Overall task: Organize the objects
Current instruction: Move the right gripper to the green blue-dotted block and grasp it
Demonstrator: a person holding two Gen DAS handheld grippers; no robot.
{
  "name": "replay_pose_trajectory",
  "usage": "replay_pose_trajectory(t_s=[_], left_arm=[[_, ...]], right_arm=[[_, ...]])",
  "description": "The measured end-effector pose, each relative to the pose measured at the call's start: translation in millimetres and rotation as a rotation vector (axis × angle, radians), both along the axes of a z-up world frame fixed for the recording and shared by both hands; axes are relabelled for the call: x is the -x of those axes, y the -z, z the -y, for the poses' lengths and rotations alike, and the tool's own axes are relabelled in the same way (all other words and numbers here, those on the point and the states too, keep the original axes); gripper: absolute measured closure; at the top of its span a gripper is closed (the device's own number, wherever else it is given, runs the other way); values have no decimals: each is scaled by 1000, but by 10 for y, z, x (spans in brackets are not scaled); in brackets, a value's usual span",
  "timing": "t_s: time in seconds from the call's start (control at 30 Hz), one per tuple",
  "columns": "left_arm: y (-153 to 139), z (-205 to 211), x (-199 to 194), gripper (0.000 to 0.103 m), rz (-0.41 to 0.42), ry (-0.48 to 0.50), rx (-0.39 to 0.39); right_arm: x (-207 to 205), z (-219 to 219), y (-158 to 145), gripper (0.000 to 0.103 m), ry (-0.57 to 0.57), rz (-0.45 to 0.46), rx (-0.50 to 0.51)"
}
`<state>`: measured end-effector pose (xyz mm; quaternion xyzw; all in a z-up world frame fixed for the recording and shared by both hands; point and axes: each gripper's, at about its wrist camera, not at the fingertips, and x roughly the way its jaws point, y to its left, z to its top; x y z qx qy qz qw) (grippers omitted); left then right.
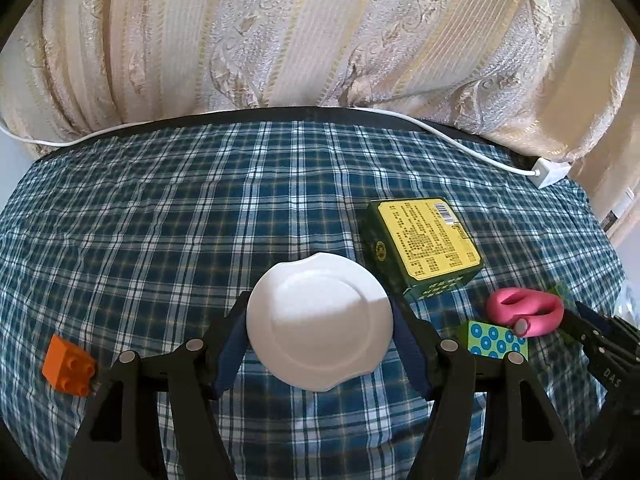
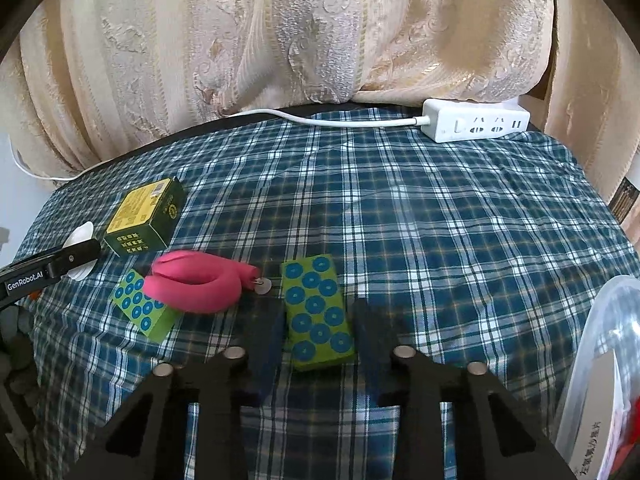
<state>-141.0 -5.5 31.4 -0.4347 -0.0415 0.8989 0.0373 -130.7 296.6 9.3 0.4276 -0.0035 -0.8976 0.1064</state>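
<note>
My left gripper point(image 1: 320, 322) has its blue-padded fingers against both sides of a small white plate point(image 1: 319, 320), shut on it just above the plaid cloth. A green and yellow box point(image 1: 420, 246) lies behind the plate to the right. A pink U-shaped toy point(image 1: 524, 312) and a green block with blue dots point(image 1: 494, 339) lie further right. My right gripper point(image 2: 318, 320) is open, its fingers on either side of another green dotted block point(image 2: 318, 310) without touching it. The pink toy point(image 2: 196, 286) and the first dotted block point(image 2: 140, 304) lie to its left.
An orange toy brick point(image 1: 68, 364) lies at the left. A white power strip point(image 2: 474, 124) with its cable sits at the table's far edge, before a patterned curtain point(image 2: 280, 40). A clear plastic container point(image 2: 600, 380) stands at the right.
</note>
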Motion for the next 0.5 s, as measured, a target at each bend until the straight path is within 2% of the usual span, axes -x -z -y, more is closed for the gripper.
replay_pose_trajectory(t_s=[0.23,0.5], left_arm=[[-63,-29,-36,36,-15,5,-12],[-170,-145,-153,36,-38,41,-20]], right_arm=[[-132,-8,-22,71,3,1,4],[-380,-75,-192,71,28,-31,44]])
